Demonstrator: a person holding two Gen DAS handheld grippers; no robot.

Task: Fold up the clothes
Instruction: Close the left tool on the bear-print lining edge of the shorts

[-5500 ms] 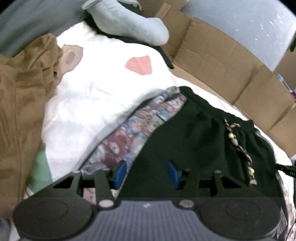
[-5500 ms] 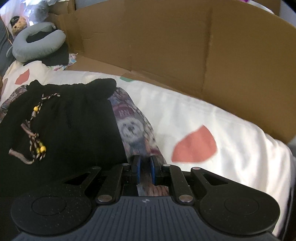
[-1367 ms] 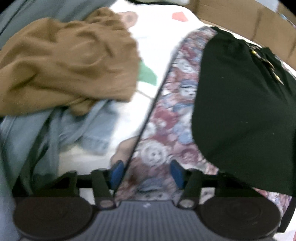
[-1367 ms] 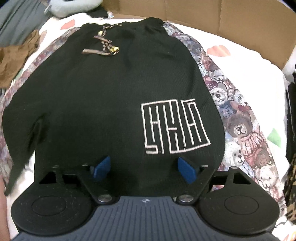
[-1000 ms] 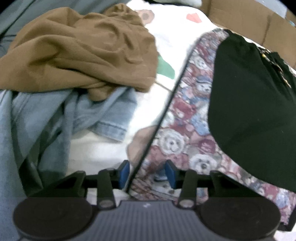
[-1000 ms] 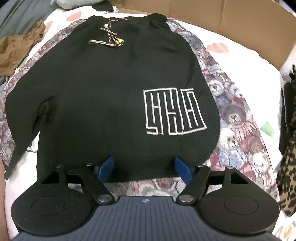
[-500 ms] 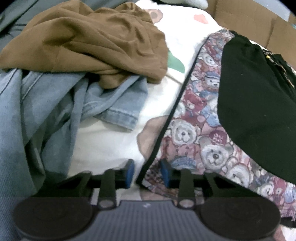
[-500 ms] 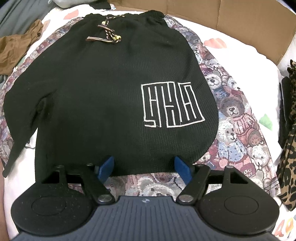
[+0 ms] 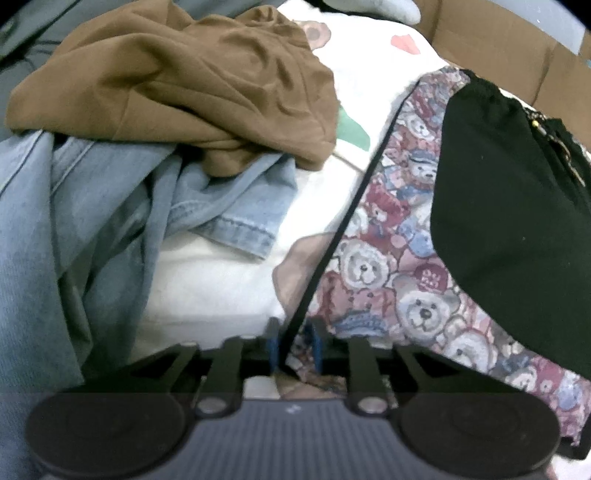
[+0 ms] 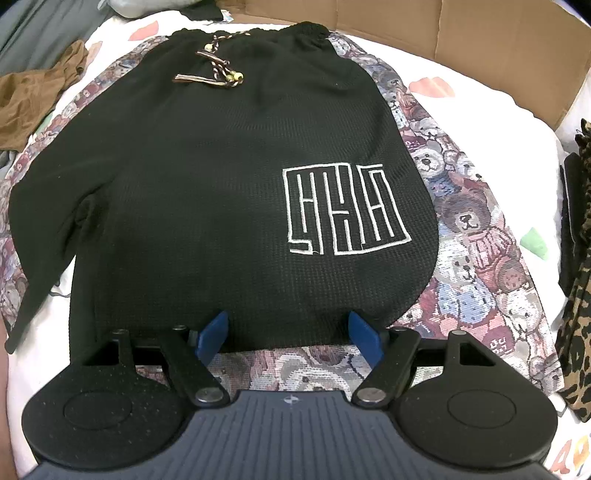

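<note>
A bed [image 10: 476, 110] fills most of both views, covered by a white sheet [image 9: 218, 280] printed with scattered shapes: a pink one [image 10: 432, 88] toward the far edge, a green one [image 10: 535, 240] toward the bed's right side, and another green one [image 9: 351, 131] in the left wrist view. Flattened brown cardboard [image 10: 461, 33] stands upright just behind the bed's far edge, its creases and cut corners visible. Beyond the cardboard, a pale grey-blue wall [image 9: 554, 22] shows in the left wrist view. A grey pillow [image 9: 399, 7] lies at the far end of the bed, touching the cardboard's left end. The light is soft and even.
</note>
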